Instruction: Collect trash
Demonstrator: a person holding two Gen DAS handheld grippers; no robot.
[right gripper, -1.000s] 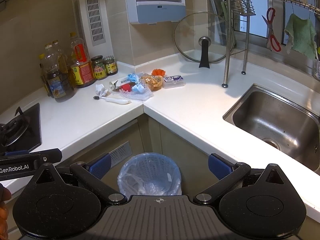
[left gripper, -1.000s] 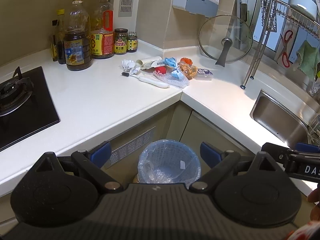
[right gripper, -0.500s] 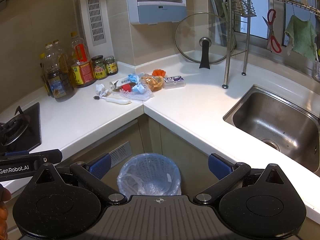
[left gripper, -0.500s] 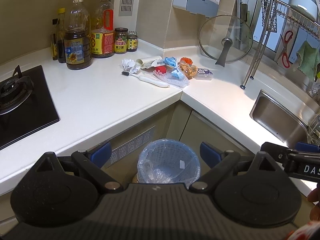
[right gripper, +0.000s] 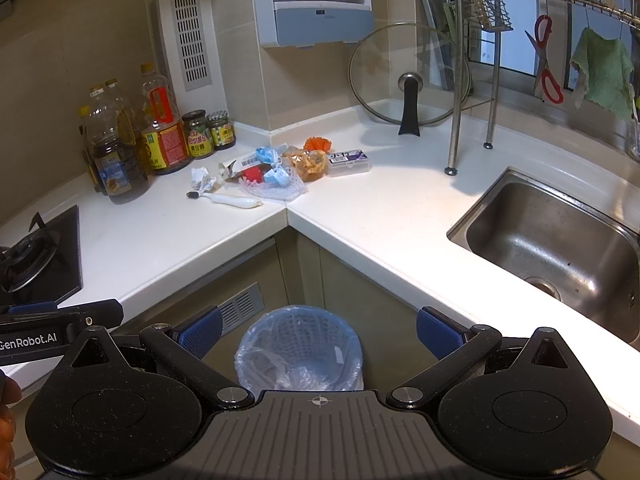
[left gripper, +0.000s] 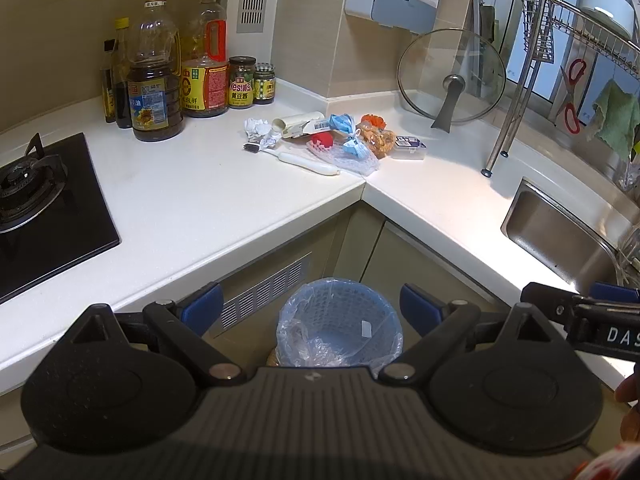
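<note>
Both tools (left gripper: pixel 311 306) (right gripper: pixel 319 329) agape, empty.

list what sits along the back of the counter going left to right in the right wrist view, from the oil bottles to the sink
oil bottles → two sauce jars → crumpled paper → pile of wrappers and bags → small white box → glass pot lid → rack legs → sink

The white L-shaped countertop (right gripper: pixel 168 236) carries a trash cluster (right gripper: pixel 280 172) at its inner corner, oil bottles (right gripper: pixel 120 152) at ten o'clock, a leaning glass lid (right gripper: pixel 404 76) at one o'clock.
</note>
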